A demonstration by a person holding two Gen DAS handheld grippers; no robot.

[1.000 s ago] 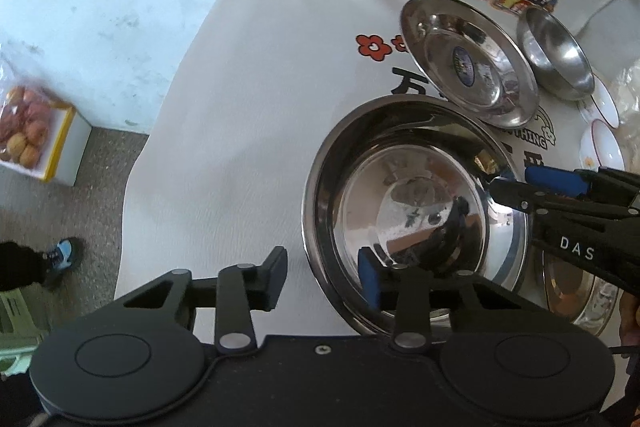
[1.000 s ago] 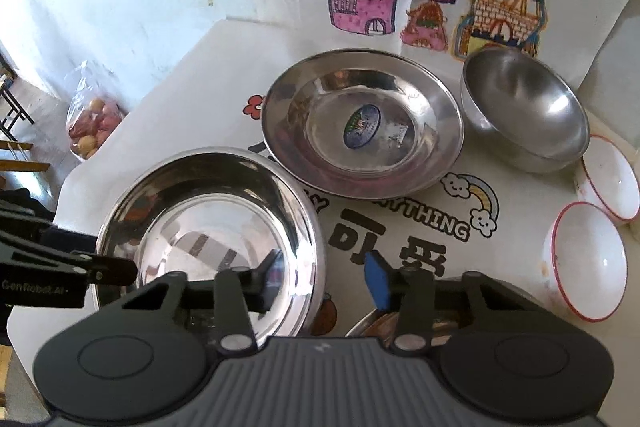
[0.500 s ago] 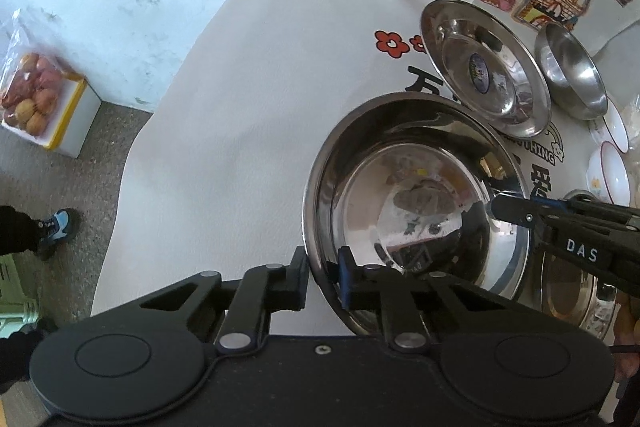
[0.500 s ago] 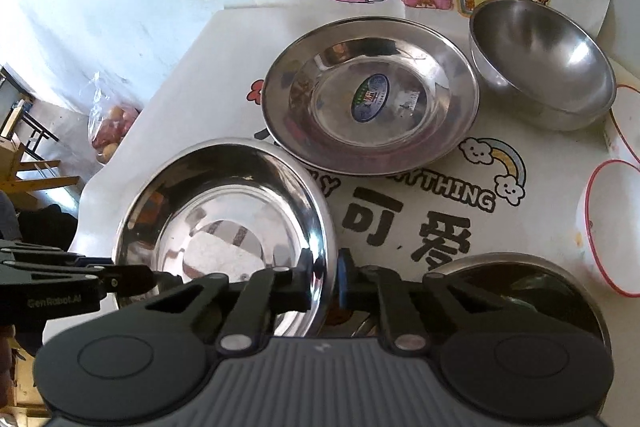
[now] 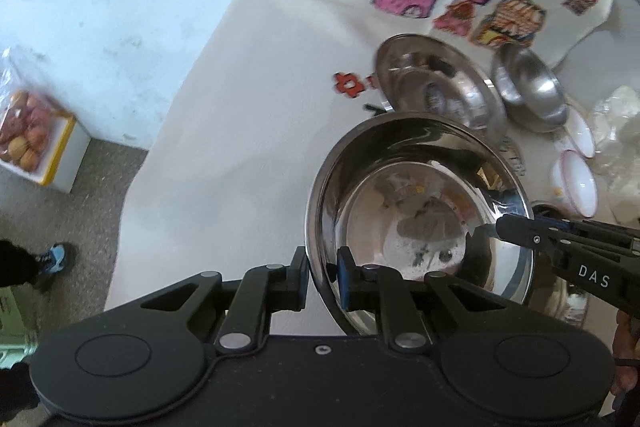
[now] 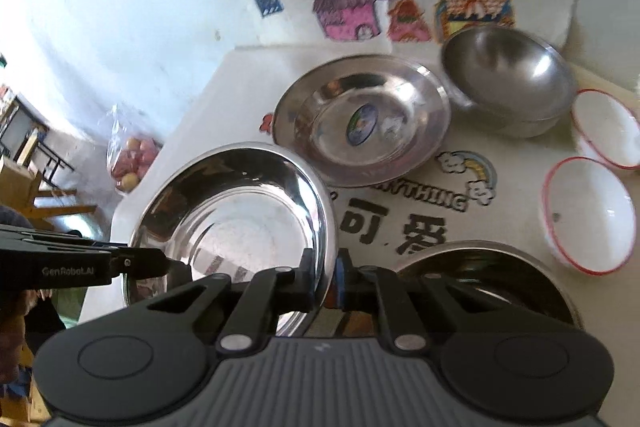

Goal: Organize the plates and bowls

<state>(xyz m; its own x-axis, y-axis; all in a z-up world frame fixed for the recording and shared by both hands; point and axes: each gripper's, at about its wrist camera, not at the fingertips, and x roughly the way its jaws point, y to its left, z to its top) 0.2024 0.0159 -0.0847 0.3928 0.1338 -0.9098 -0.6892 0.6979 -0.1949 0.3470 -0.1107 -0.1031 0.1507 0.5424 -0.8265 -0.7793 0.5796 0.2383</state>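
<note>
A large shiny steel plate (image 5: 420,211) (image 6: 240,211) hangs tilted above the cloth, held by both grippers. My left gripper (image 5: 323,277) is shut on its left rim, and my right gripper (image 6: 325,281) is shut on the opposite rim. A second steel plate with a sticker (image 6: 364,119) (image 5: 436,87) lies on the cloth behind it. Beside that sits a deep steel bowl (image 6: 508,83) (image 5: 528,91). Two white red-rimmed bowls (image 6: 588,215) (image 5: 576,183) stand at the right. Another steel dish (image 6: 492,275) lies under the right gripper.
The table is covered by a white printed cloth (image 5: 240,107) with house drawings at the back. On the floor at the left stands a box of fruit (image 5: 28,143), and a person's shoe (image 5: 52,259) shows near the table's edge. Crumpled plastic (image 5: 616,131) lies at the far right.
Both grippers went from open to shut on opposite rims of the large steel plate. The plate has since risen off the cloth and tilted.
</note>
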